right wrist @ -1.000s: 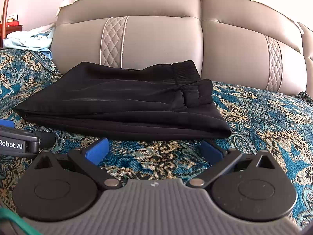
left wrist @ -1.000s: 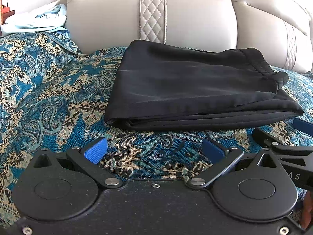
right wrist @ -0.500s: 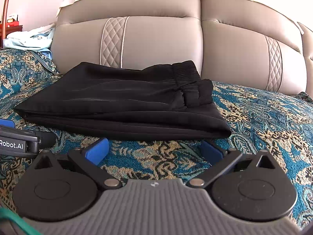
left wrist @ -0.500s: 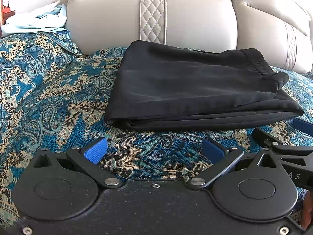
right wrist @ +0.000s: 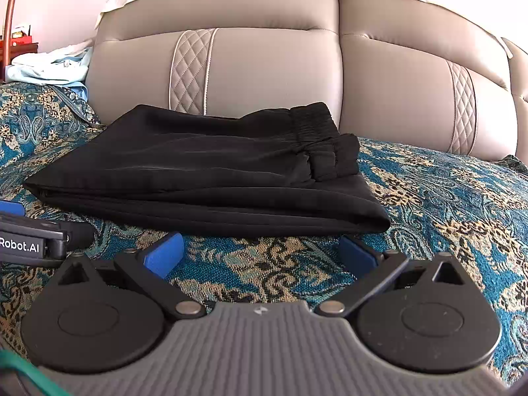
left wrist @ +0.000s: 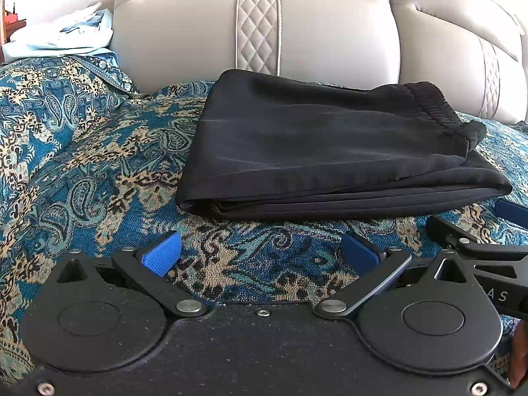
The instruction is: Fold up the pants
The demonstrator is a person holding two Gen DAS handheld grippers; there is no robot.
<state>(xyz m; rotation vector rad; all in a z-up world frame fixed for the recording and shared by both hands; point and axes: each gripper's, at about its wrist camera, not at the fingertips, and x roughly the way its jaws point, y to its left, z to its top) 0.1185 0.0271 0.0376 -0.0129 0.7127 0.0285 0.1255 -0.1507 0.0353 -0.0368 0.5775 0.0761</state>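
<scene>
Black pants (left wrist: 323, 151) lie folded in a flat stack on the patterned blue bedspread (left wrist: 82, 165), elastic waistband at the right end. They also show in the right wrist view (right wrist: 204, 171). My left gripper (left wrist: 260, 252) is open and empty, resting just in front of the pants' near edge. My right gripper (right wrist: 260, 250) is open and empty, also just in front of the near edge. The right gripper shows at the right edge of the left wrist view (left wrist: 478, 244); the left gripper shows at the left edge of the right wrist view (right wrist: 29, 241).
A padded beige headboard (right wrist: 264, 72) rises right behind the pants. Pale blue clothes (left wrist: 66, 39) are piled at the far left by the headboard. The bedspread (right wrist: 445, 204) stretches to the right of the pants.
</scene>
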